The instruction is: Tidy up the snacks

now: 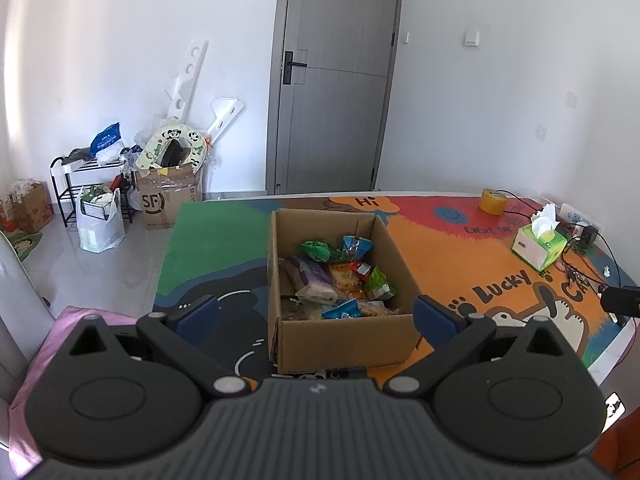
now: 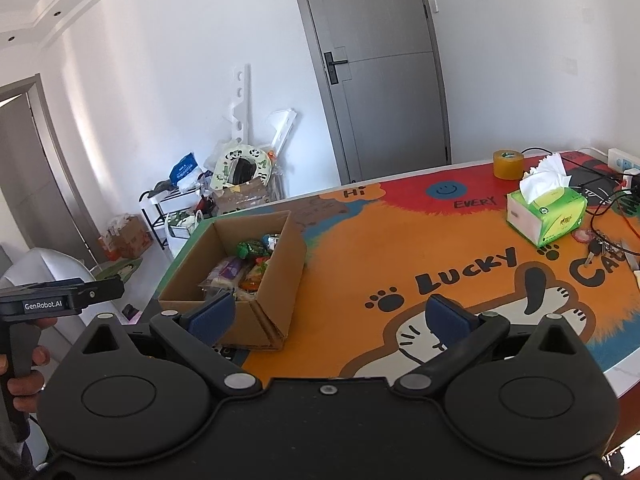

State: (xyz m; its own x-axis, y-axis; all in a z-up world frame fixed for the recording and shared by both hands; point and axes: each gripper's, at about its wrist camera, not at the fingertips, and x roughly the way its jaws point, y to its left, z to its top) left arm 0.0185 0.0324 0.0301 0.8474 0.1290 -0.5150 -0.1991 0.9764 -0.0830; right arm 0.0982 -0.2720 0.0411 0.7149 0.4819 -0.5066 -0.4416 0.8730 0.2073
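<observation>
An open cardboard box (image 1: 344, 340) stands on the colourful table mat, holding several snack packets (image 1: 340, 276) in green, blue, purple and orange wrappers. My left gripper (image 1: 318, 314) hovers open just in front of the box's near wall, nothing between its blue pads. In the right wrist view the same box (image 2: 280, 280) sits at the left, its snack packets (image 2: 244, 268) partly hidden by the box wall. My right gripper (image 2: 330, 318) is open and empty, to the right of the box above the orange mat. A hand holds the left gripper's handle (image 2: 24, 344) at the far left.
A green tissue box (image 2: 546, 212) and a tape roll (image 2: 508, 164) sit at the table's far right, with cables, keys (image 2: 600, 248) and a power strip (image 2: 624, 160). Beyond the table are a grey door (image 1: 332, 80), a shoe rack (image 1: 92, 188), boxes and bags.
</observation>
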